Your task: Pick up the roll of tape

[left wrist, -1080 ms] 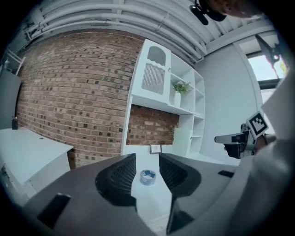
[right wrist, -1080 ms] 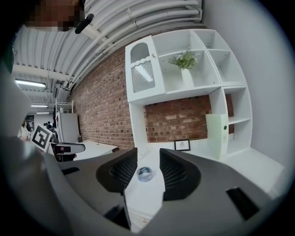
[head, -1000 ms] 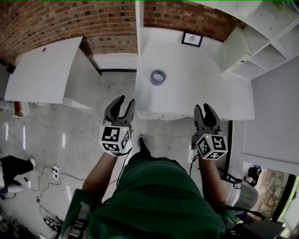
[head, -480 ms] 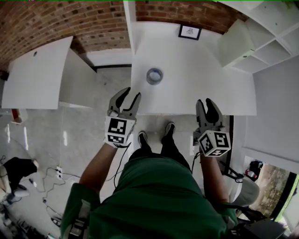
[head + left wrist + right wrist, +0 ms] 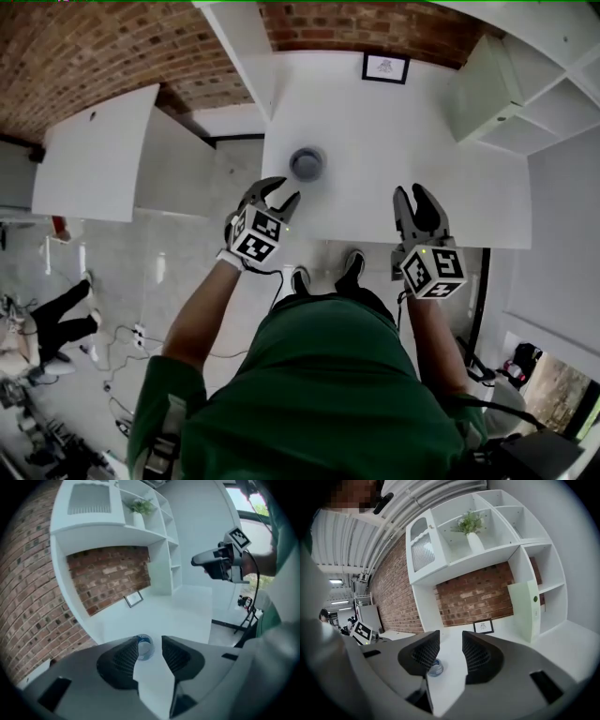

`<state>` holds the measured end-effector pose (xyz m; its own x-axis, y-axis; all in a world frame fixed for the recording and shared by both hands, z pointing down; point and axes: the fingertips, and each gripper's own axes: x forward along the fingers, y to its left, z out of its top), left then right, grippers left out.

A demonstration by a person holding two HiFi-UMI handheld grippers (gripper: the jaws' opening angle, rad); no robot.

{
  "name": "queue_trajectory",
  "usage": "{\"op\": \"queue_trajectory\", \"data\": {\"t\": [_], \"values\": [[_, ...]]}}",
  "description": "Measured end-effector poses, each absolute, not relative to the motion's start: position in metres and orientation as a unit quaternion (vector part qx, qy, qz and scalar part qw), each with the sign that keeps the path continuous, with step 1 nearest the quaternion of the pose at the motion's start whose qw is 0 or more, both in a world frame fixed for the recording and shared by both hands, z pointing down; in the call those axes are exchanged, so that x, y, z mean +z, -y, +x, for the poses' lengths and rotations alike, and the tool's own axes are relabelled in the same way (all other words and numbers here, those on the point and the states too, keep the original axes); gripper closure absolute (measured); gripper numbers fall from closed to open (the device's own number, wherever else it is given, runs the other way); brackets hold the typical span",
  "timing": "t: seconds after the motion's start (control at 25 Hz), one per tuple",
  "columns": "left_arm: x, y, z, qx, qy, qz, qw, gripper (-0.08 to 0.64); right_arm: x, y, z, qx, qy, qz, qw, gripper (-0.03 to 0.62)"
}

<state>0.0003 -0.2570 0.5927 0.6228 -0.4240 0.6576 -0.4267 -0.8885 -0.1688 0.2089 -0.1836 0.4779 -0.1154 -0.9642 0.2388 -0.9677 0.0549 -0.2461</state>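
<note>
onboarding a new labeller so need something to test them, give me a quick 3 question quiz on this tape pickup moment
1. Of the left gripper and the right gripper, which is nearer the roll of tape? A) left B) right C) equally near
2. True or false: the left gripper is shut on the roll of tape.
3. Fill in: the framed picture stands at the back of the white desk, against the ___ wall.

Key: 1 A. 2 False: its jaws are apart, and the roll lies ahead on the desk. 3 brick.
</note>
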Motion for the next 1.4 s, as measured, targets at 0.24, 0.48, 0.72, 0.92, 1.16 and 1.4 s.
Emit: {"op": "queue_trajectory", "data": {"t": [0.24, 0.48, 0.72, 0.92, 1.16, 1.4], "values": [[0.637, 0.271, 0.035, 0.457, 0.162, 0.874, -0.014, 0.393, 0.484, 0.200, 0.251, 0.199, 0.727, 0.656, -0.028, 0.434], [0.689, 0.286, 0.054, 0.535, 0.131, 0.834, -0.034, 0.393, 0.483, 0.203, 0.301, 0.201, 0.718, 0.666, -0.035, 0.440], [0.732, 0.292, 0.067, 0.597, 0.103, 0.795, -0.028, 0.393, 0.488, 0.201, 0.338, 0.206, 0.706, 0.677, -0.032, 0.443], [0.754, 0.299, 0.072, 0.635, 0.097, 0.766, -0.029, 0.403, 0.496, 0.196, 0.351, 0.214, 0.703, 0.678, -0.028, 0.445], [0.763, 0.301, 0.072, 0.660, 0.105, 0.744, -0.008, 0.482, 0.502, 0.192, 0.360, 0.216, 0.705, 0.675, -0.027, 0.448], [0.754, 0.308, 0.072, 0.612, 0.154, 0.775, 0.049, 0.489, 0.495, 0.193, 0.355, 0.207, 0.714, 0.668, -0.024, 0.451]]}}
